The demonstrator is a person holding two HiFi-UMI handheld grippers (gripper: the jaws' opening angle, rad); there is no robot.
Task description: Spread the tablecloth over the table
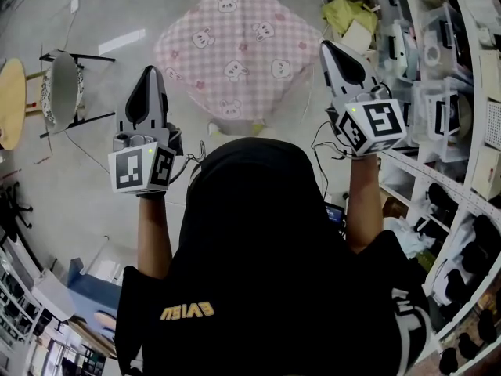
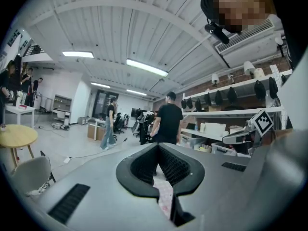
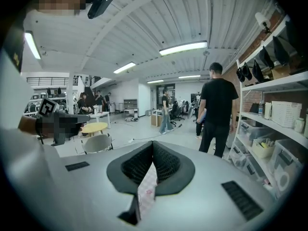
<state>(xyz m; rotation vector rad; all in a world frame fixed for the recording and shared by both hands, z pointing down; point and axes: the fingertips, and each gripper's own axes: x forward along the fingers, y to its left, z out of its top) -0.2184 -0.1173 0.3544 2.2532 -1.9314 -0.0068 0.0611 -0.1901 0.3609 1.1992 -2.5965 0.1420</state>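
The pink checked tablecloth [image 1: 235, 45] with small bear prints billows out in front of me, and whatever is under it is hidden. My left gripper [image 1: 147, 70] is raised at the cloth's left corner. It is shut on a strip of the pink cloth [image 2: 166, 196], which shows between the dark pads [image 2: 139, 165]. My right gripper [image 1: 327, 45] is at the cloth's right corner. It too is shut on the pink fabric [image 3: 147, 189] that hangs down from its jaws. Both grippers point roughly level, held up at either side of my head.
A round wooden table [image 1: 9, 100] and a white chair [image 1: 63, 88] stand at the left. Shelves with boxes and bins [image 1: 438, 92] line the right side. A person in black [image 3: 219, 109] stands by the shelves, with others farther back. A cable lies on the floor.
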